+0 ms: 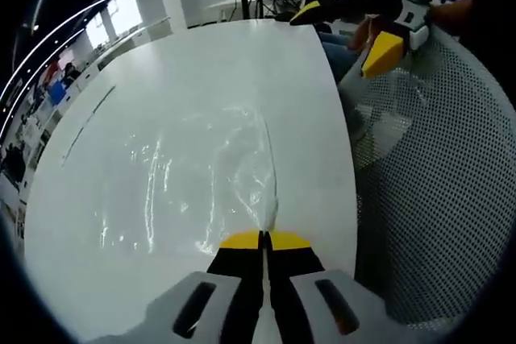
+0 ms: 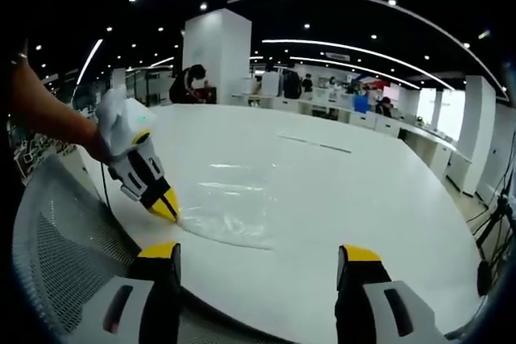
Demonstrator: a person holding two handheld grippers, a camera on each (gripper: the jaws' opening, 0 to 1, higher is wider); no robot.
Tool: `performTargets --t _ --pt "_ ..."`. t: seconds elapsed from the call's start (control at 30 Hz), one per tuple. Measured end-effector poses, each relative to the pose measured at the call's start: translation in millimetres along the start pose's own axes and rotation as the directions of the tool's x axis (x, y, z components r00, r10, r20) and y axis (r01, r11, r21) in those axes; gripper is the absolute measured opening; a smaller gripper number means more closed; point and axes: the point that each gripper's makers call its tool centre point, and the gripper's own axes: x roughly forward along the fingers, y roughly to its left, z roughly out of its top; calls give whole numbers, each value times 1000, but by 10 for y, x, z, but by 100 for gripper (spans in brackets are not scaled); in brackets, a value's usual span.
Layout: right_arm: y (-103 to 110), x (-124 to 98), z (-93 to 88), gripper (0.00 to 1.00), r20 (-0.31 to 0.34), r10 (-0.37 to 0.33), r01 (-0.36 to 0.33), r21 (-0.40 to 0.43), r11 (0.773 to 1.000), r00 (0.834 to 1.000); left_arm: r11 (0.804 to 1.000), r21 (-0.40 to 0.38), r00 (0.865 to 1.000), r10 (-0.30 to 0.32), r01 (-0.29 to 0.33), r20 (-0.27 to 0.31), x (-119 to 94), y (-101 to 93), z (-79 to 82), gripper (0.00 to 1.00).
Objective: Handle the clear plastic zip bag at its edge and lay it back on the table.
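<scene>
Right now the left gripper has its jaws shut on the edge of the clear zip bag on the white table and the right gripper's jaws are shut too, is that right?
Not quite. The right gripper has its jaws wide apart with nothing between them, as the right gripper view shows. The rest holds: the left gripper is shut on the edge of the clear zip bag, which lies on the white table.

A white table [image 2: 363,199] is seen, glossy, with 1 clear plastic zip bag [image 2: 234,207] laid flat on it near its edge.
</scene>
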Motion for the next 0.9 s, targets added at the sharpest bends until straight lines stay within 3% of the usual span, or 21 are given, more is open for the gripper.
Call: performTargets --t 0.47,0.9 --pt "43 -23 27 85 -25 25 -26 -55 998 999 999 17 999 31 -31 15 -161 65 91 0" --pt "-126 20 446 88 10 31 -29 -177 984 999 997 33 997 65 -66 31 -321 166 221 0"
